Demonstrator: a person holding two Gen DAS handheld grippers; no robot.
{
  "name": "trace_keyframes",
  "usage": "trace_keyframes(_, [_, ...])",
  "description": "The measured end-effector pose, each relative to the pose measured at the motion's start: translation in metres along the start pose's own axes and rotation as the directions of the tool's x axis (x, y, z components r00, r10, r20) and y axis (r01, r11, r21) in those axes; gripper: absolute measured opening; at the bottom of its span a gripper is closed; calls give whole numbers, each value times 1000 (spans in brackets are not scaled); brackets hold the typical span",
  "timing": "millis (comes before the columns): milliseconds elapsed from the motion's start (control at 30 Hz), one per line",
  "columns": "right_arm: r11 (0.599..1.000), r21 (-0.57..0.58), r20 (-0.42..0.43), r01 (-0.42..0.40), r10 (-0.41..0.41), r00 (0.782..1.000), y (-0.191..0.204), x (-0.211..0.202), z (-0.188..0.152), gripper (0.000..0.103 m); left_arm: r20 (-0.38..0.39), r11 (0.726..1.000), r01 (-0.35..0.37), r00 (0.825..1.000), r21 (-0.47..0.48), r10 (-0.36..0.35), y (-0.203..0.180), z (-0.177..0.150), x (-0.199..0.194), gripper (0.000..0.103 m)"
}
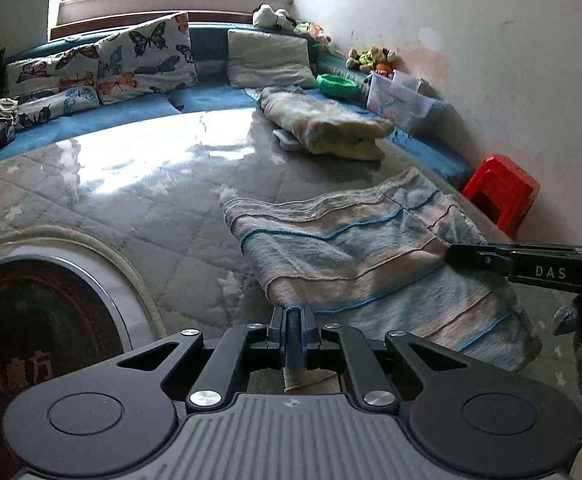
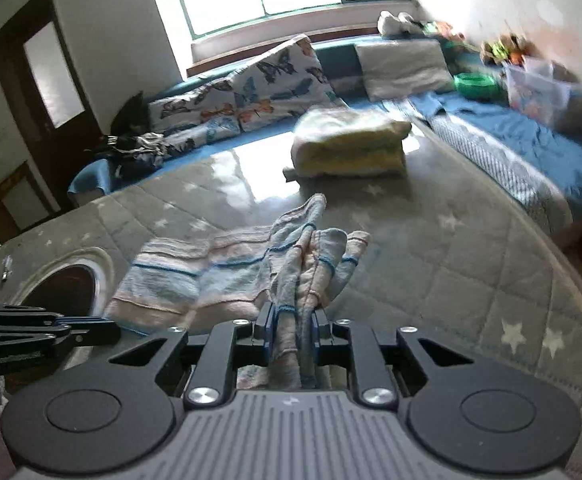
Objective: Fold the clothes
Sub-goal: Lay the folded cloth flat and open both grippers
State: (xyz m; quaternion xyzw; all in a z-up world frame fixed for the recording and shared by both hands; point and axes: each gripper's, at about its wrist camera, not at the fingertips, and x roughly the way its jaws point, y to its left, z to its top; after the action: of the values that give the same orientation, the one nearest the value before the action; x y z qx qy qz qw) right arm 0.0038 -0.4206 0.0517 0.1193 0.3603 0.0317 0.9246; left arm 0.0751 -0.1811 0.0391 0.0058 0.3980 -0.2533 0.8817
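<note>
A blue, white and pink striped towel lies partly lifted over the grey quilted table cover. My left gripper is shut on the towel's near edge. My right gripper is shut on a bunched corner of the same towel, whose folds stick up past the fingers. The right gripper also shows in the left wrist view, at the towel's right side. The left gripper shows at the left edge of the right wrist view.
A folded yellow-white blanket lies at the table's far side. A round dark inset sits in the table at the near left. Behind are a blue sofa with butterfly cushions, a green bowl and a red stool.
</note>
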Motion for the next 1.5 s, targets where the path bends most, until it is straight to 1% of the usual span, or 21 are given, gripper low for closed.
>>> trace_keyframes(33, [1000, 15, -11, 0, 0, 1000, -5, 3, -3, 24, -5, 1000, -1, 1000, -2, 1, 0, -1, 2, 7])
trace_keyframes(100, [999, 43, -21, 12, -11, 1000, -12, 6, -6, 26, -12, 1000, -1, 1000, -3, 1, 0, -2, 4, 8])
trace_keyframes(167, [997, 67, -19, 29, -28, 999, -19, 7, -6, 33, -14, 1000, 1, 1000, -2, -1, 0, -2, 5, 8])
trace_keyframes(333, [993, 103, 32, 63, -66, 997, -24, -1, -2, 33, -16, 1000, 0, 1000, -2, 0, 0, -3, 5, 12])
trace_keyframes(433, [995, 80, 83, 57, -63, 995, -24, -8, 1, 31, -14, 1000, 3, 1000, -3, -4, 1, -3, 4, 12])
trace_keyframes(467, [997, 66, 94, 40, -46, 994, -20, -9, 2, 31, -13, 1000, 4, 1000, -3, -4, 1, -3, 4, 12])
trace_keyframes(500, [998, 51, 105, 24, -29, 994, -16, -10, 4, 29, -12, 1000, 5, 1000, -3, -5, 2, -2, 3, 13])
trace_keyframes(567, [1000, 29, 100, -10, 7, 995, -9, -7, 4, 26, -10, 1000, 4, 1000, -1, -4, 1, -3, 3, 13])
trace_keyframes(633, [1000, -1, 83, -22, 22, 996, -3, 0, 3, 24, -9, 1000, 4, 1000, -1, -4, 1, -3, 3, 13])
trace_keyframes(733, [1000, 17, 43, 0, -1, 999, -9, 14, 1, 23, -11, 1000, 5, 1000, -1, -5, 3, -4, 3, 13])
trace_keyframes(800, [999, 43, 26, 5, -6, 1000, -15, 20, 0, 15, -12, 1000, 5, 1000, -2, -5, 3, -4, 4, 13])
trace_keyframes(833, [998, 64, 24, 2, -4, 1000, -19, 21, -1, 14, -14, 1000, 4, 1000, -2, -4, 4, -4, 4, 13])
trace_keyframes(900, [996, 90, 27, -2, 0, 1000, -22, 19, -1, 14, -13, 1000, -1, 1000, 0, 1, 4, -5, 3, 14])
trace_keyframes(967, [998, 56, 39, -5, 3, 999, -17, 11, 0, 15, -9, 1000, -6, 1000, 3, 6, 3, -5, 2, 15])
trace_keyframes(1133, [1000, -8, 12, -27, 27, 1000, -3, -6, -12, 15, -7, 1000, -18, 1000, 14, 18, -1, -10, -6, 24])
trace_keyframes(1267, [999, -31, -5, -34, 34, 999, 1, -24, -27, 16, 6, 998, -2, 1000, 55, 2, -10, -18, -20, 36])
trace_keyframes(1367, [999, -35, -1, -38, 38, 999, 2, -39, -39, 17, 13, 996, 12, 1000, 86, -13, -18, -26, -30, 38])
trace_keyframes(1500, [999, -36, 8, -39, 39, 999, 4, -55, -53, 24, 25, 991, 15, 1000, 131, -18, -27, -41, -42, 42])
